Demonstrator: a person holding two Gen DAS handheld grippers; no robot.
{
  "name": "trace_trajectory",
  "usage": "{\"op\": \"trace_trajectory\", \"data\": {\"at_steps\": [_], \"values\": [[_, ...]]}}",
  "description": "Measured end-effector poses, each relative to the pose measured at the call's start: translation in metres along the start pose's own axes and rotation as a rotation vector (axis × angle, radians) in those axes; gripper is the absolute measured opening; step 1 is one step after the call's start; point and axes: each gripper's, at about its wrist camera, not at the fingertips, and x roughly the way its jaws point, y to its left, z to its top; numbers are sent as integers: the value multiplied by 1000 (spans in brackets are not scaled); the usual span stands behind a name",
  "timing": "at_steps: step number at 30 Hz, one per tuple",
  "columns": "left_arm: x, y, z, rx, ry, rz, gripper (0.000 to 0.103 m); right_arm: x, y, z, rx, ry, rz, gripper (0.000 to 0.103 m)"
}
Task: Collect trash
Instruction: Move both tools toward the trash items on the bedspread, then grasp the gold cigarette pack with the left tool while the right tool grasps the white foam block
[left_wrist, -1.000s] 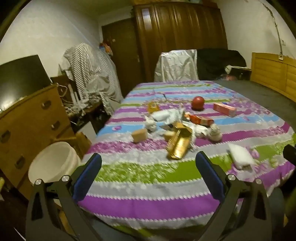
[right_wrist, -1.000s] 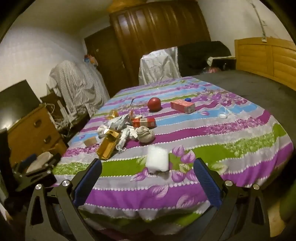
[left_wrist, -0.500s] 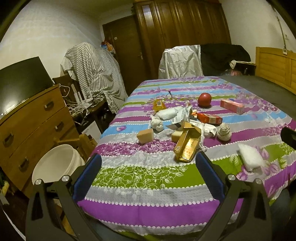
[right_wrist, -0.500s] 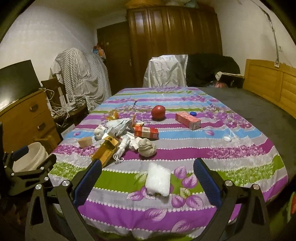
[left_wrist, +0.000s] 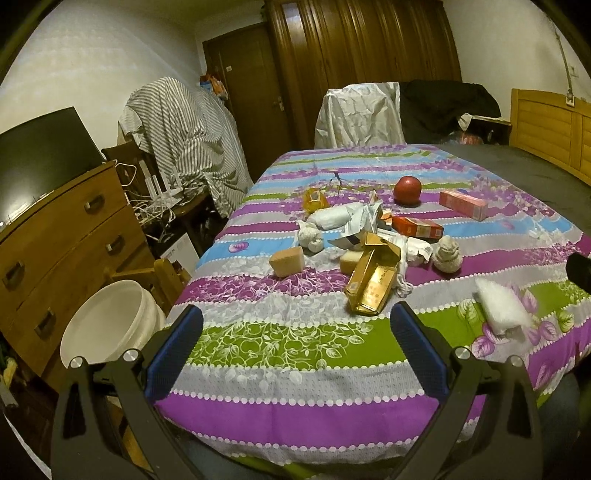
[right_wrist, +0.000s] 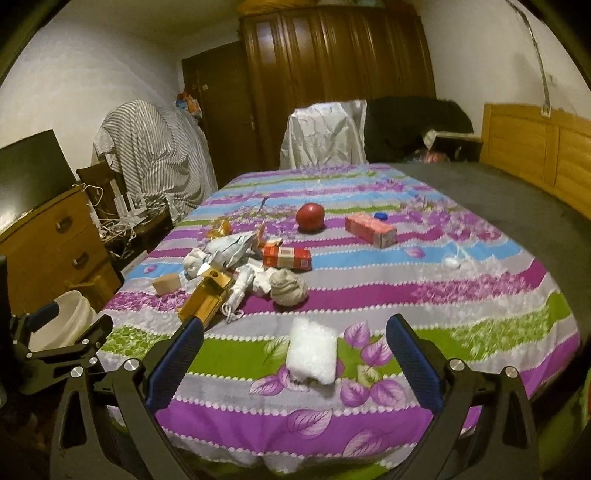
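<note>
Trash lies in a heap on the striped bedspread (left_wrist: 280, 343): a gold box (left_wrist: 371, 282) (right_wrist: 205, 295), an orange carton (left_wrist: 417, 227) (right_wrist: 286, 256), crumpled paper (left_wrist: 364, 218) (right_wrist: 232, 247), a tan block (left_wrist: 287, 261) (right_wrist: 167, 283) and grey wads (right_wrist: 289, 287). A white foam piece (right_wrist: 312, 354) (left_wrist: 500, 310) lies alone near the front edge. My left gripper (left_wrist: 295, 332) is open above the bed's near edge, short of the gold box. My right gripper (right_wrist: 293, 343) is open, with the foam piece between its fingers in the view. A white bucket (left_wrist: 107, 321) (right_wrist: 72, 314) stands on the floor at left.
A red ball (right_wrist: 310, 216), a pink box (right_wrist: 370, 229) and a small blue cap (right_wrist: 380, 216) lie farther back. A wooden dresser (left_wrist: 55, 236) stands left of the bed, a wooden headboard (right_wrist: 535, 147) at right, a wardrobe (right_wrist: 332, 74) behind. The left gripper's body (right_wrist: 55, 350) shows at the right wrist view's left edge.
Both views have shifted and steadied as the grippers moved closer to the bed. The foam piece now sits nearer the right gripper's fingers. Both stay open.
</note>
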Motion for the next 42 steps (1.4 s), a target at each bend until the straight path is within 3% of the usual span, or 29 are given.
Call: {"op": "trace_trajectory", "data": {"at_steps": [42], "values": [[18,2,-9,-8,78,-1,98,38,-3,-21,20,133,8,98]]}}
